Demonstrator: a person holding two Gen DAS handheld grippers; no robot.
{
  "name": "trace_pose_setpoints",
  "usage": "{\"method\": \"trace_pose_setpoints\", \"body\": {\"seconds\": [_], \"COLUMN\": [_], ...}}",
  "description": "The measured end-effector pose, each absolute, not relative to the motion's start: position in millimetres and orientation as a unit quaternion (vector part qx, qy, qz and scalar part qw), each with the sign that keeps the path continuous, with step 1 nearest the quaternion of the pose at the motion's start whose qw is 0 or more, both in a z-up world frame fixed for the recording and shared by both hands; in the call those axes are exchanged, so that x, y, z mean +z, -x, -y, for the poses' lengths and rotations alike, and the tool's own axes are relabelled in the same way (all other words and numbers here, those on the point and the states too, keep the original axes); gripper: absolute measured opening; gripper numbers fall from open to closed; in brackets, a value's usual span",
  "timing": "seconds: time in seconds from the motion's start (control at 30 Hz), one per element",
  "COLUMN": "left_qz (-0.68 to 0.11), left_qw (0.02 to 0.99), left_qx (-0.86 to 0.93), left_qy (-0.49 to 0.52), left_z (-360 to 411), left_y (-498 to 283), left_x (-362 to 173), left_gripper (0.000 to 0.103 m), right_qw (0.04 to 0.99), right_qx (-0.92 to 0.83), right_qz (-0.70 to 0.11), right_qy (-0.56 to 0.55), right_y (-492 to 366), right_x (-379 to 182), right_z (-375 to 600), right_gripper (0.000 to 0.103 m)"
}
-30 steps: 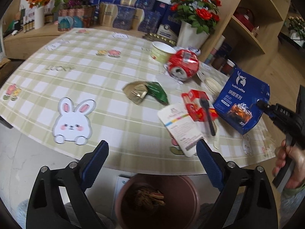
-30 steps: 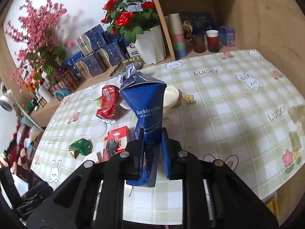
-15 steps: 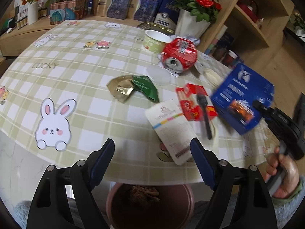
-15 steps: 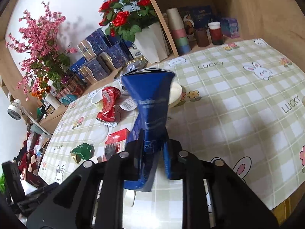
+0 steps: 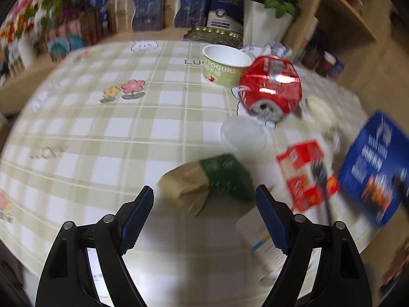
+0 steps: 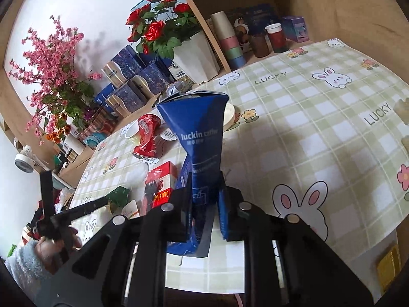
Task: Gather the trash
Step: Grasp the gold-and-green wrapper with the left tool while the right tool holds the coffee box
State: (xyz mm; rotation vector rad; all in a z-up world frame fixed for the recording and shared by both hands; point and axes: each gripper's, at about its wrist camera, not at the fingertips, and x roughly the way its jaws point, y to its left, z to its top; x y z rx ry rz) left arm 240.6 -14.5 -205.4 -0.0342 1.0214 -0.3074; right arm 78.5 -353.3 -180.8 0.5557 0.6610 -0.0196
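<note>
My right gripper (image 6: 204,199) is shut on a blue Luckin coffee box (image 6: 196,133) and holds it tilted above the table; the box also shows at the right of the left wrist view (image 5: 373,168). My left gripper (image 5: 204,204) is open and empty, just in front of a crumpled green and gold wrapper (image 5: 204,181). A crushed red can (image 5: 271,87), a yogurt cup (image 5: 222,69), a clear lid (image 5: 242,135), a red carton with a black fork (image 5: 306,174) and a white card (image 5: 263,240) lie on the table.
The table has a green checked cloth (image 5: 102,133). A white vase of red roses (image 5: 263,23) and blue boxes (image 5: 153,12) stand at the back. Wooden shelves with cups (image 6: 255,33) stand behind. The left gripper shows at the left of the right wrist view (image 6: 76,209).
My left gripper has moved forward over the table, close to the green and gold wrapper; the pot below is out of view. My right gripper has lifted the blue box higher.
</note>
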Motion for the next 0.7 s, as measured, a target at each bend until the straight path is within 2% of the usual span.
{"method": "trace_pose_setpoints", "body": {"seconds": [0.1, 0.27, 0.3, 0.4, 0.53, 0.6, 0.7], "left_qz": [-0.495, -0.5, -0.509, -0.509, -0.506, -0.516, -0.511], "left_qw": [0.857, 0.853, 0.847, 0.847, 0.847, 0.839, 0.839], "left_qx": [-0.142, -0.144, -0.151, -0.149, -0.158, -0.171, -0.179], "left_qy": [0.025, -0.031, -0.035, -0.023, -0.039, -0.041, -0.051], "left_z": [24.1, 36.9, 37.7, 35.6, 37.7, 37.0, 35.0], "left_y": [-254.3, -269.0, -272.6, -275.2, -267.9, -262.7, -251.5], "left_x": [-212.6, -227.4, -232.7, -235.6, -232.6, -229.0, -220.9], "left_gripper": [0.082, 0.085, 0.09, 0.09, 0.06, 0.05, 0.041], "right_qw": [0.909, 0.913, 0.912, 0.908, 0.907, 0.909, 0.912], "right_qx": [-0.012, -0.018, -0.021, -0.025, -0.026, -0.026, -0.022], "right_qz": [-0.32, -0.317, -0.317, -0.316, -0.317, -0.317, -0.31], "right_qy": [-0.266, -0.257, -0.26, -0.274, -0.274, -0.271, -0.267], "right_y": [-77.3, -72.6, -70.4, -65.7, -62.0, -60.4, -58.4], "right_x": [-178.8, -172.8, -172.9, -175.4, -174.7, -172.5, -167.0], "right_z": [350.8, 350.1, 351.2, 354.4, 353.1, 351.2, 347.9], "right_gripper": [0.019, 0.019, 0.019, 0.019, 0.019, 0.019, 0.019]}}
